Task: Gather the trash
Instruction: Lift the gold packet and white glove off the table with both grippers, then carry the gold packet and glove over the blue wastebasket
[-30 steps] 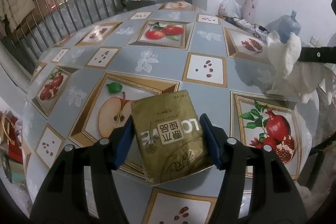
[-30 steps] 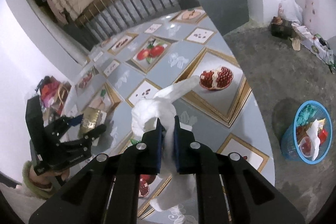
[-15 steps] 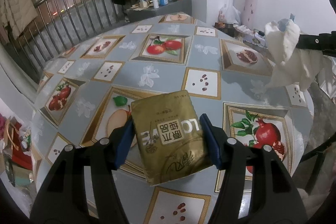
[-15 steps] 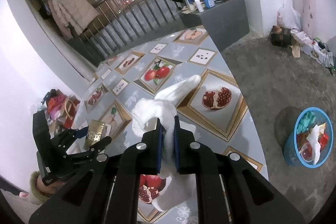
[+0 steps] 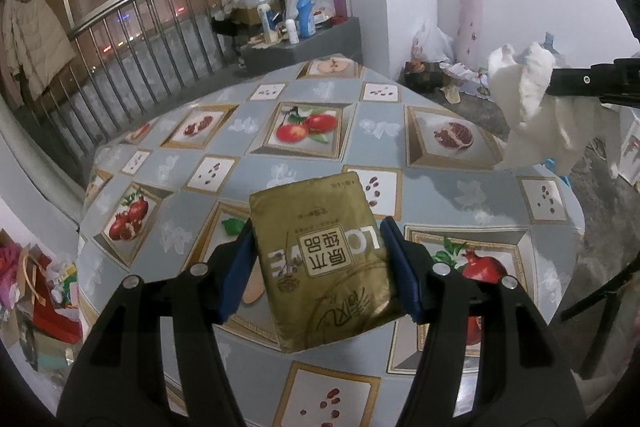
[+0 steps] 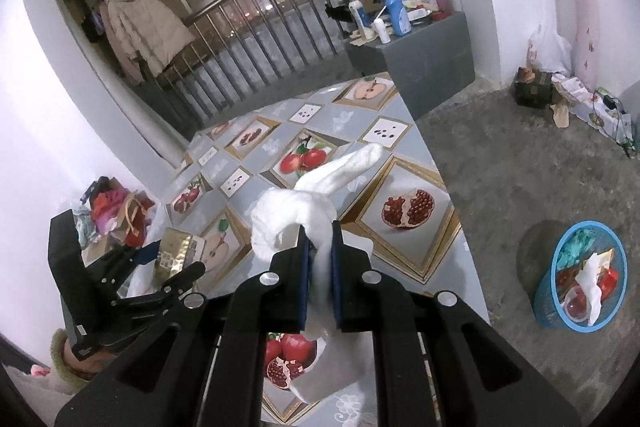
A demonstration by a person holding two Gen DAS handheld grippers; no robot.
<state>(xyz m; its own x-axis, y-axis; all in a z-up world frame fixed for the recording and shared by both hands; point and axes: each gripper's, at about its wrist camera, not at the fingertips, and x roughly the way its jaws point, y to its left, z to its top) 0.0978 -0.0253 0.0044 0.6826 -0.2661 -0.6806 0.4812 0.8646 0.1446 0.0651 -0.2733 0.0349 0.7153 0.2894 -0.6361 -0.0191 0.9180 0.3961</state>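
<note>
Left wrist view: left gripper has its blue pads clamped on both side edges of a gold foil packet, jaws about half open, packet held in the air above the fruit-print table; past the table's right edge, white crumpled tissue hangs from the other gripper. Right wrist view: right gripper is pinched nearly closed on that tissue, above the table's near edge; blue trash basket sits on the floor, well right of the table.
</note>
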